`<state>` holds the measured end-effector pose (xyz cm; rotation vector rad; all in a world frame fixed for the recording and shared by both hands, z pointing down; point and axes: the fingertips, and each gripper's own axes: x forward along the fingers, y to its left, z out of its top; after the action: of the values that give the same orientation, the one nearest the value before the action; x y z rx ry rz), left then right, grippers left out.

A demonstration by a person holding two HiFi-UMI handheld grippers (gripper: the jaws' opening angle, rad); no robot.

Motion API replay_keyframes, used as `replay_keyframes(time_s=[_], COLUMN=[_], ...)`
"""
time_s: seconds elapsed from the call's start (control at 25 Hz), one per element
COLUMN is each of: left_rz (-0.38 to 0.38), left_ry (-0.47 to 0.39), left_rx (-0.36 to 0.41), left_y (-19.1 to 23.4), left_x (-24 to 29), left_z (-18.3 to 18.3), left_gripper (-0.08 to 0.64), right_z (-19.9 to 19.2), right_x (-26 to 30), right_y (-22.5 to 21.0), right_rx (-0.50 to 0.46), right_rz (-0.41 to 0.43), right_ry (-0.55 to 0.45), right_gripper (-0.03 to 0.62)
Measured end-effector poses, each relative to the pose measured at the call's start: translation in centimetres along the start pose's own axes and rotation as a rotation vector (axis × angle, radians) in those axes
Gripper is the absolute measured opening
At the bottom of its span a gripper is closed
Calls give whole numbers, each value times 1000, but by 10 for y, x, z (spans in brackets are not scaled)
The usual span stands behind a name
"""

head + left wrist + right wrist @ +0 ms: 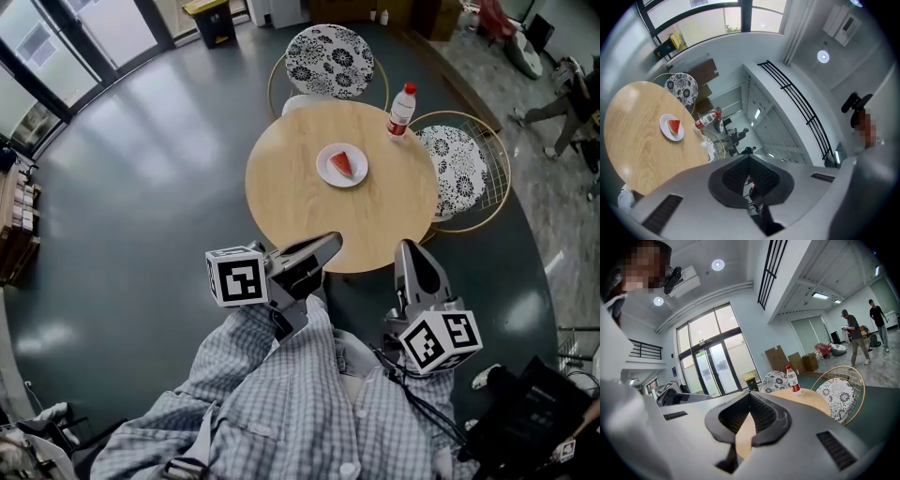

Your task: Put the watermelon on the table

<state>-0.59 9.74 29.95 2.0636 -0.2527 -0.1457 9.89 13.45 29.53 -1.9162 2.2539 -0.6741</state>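
Observation:
A red watermelon slice (342, 164) lies on a white plate (325, 172) near the middle of the round wooden table (291, 197). In the left gripper view the slice (674, 126) and its plate (665, 123) appear at the left on the table (637, 145). My left gripper (331, 240) hovers at the table's near edge, shut and holding nothing. My right gripper (408, 246) is beside it at the near right edge, its jaws together and also holding nothing. The right gripper view shows only the tabletop (813, 399), not the slice.
A water bottle with a red cap (401, 111) stands at the table's far right edge. Two chairs with patterned cushions (329, 60) (459, 169) flank the table behind and to the right. People (855, 336) stand far off at the right.

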Motion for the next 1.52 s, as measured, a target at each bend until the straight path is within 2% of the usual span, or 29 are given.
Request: replay_keyframes(time_s=[1.52], left_rz=[0], left_ry=[24], left_rx=[11], left_y=[-1], left_x=[-4], left_z=[1], left_gripper=[6], right_z=[-6], right_x=[11], right_y=[13], right_rx=[-2], right_rz=[28], right_ry=[37], right_gripper=[8])
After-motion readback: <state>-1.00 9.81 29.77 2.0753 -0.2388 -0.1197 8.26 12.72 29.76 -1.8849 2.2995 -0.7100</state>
